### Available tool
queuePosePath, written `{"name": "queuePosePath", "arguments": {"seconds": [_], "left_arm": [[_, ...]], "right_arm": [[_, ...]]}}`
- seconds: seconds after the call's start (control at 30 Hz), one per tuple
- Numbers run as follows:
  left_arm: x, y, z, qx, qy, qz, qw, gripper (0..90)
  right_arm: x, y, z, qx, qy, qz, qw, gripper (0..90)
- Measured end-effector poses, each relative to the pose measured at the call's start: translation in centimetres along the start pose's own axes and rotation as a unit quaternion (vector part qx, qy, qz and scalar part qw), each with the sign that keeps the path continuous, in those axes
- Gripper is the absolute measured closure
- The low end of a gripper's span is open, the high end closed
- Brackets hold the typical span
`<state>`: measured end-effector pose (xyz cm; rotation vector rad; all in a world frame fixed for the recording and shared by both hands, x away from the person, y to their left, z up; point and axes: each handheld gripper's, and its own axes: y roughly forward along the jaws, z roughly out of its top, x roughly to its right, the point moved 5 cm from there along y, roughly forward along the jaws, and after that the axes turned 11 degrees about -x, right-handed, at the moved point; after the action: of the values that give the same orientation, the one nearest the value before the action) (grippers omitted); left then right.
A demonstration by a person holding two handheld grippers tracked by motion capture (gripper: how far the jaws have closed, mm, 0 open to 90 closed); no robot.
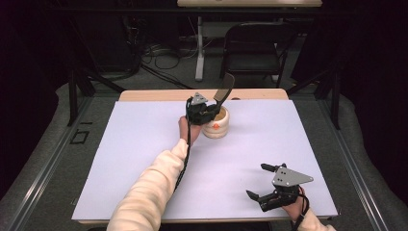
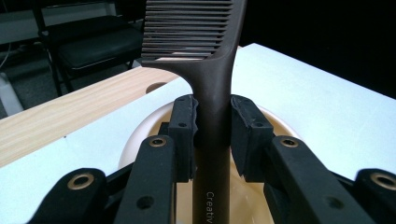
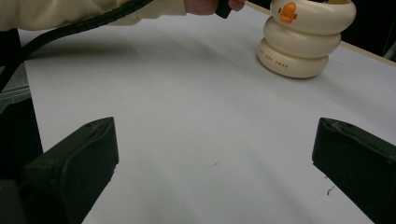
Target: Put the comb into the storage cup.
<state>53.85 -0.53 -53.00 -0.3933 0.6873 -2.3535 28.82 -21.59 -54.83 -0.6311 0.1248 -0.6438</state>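
Note:
A dark brown comb [image 1: 224, 89] stands upright, teeth at the top, its handle reaching down into a cream ringed holder [image 1: 215, 125] with an orange beak on its front. My left gripper [image 1: 204, 113] hovers over the holder's mouth, shut on the comb's handle [image 2: 212, 112], with both pads [image 2: 184, 125] pressed to its sides. The holder's rim [image 2: 136, 140] curves beneath the jaws. My right gripper [image 1: 256, 180] rests low near the front right of the white mat, open, nothing between its jaws. From the right gripper [image 3: 212, 163], the holder [image 3: 299, 44] stands far off.
A white mat [image 1: 144, 144] covers most of the wooden table [image 1: 159, 95]. The left sleeve and the gripper's black cable [image 1: 185, 159] cross the mat's middle. A folding chair [image 1: 255, 45] and loose cables lie on the floor beyond the table.

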Motion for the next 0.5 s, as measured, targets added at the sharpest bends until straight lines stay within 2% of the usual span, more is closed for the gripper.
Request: {"name": "queuePosePath", "arguments": {"seconds": [0.37,0.5], "left_arm": [[0.17,-0.05,-0.13,-0.004,0.006,0.004,1.0,71.1],[0.44,-0.46,-0.28,-0.007,0.014,0.004,0.9999,64.3]], "right_arm": [[0.01,-0.01,0.0,0.0,0.0,0.0,1.0,0.0],[0.01,-0.02,0.01,0.001,0.0,-0.001,1.0,0.0]]}}
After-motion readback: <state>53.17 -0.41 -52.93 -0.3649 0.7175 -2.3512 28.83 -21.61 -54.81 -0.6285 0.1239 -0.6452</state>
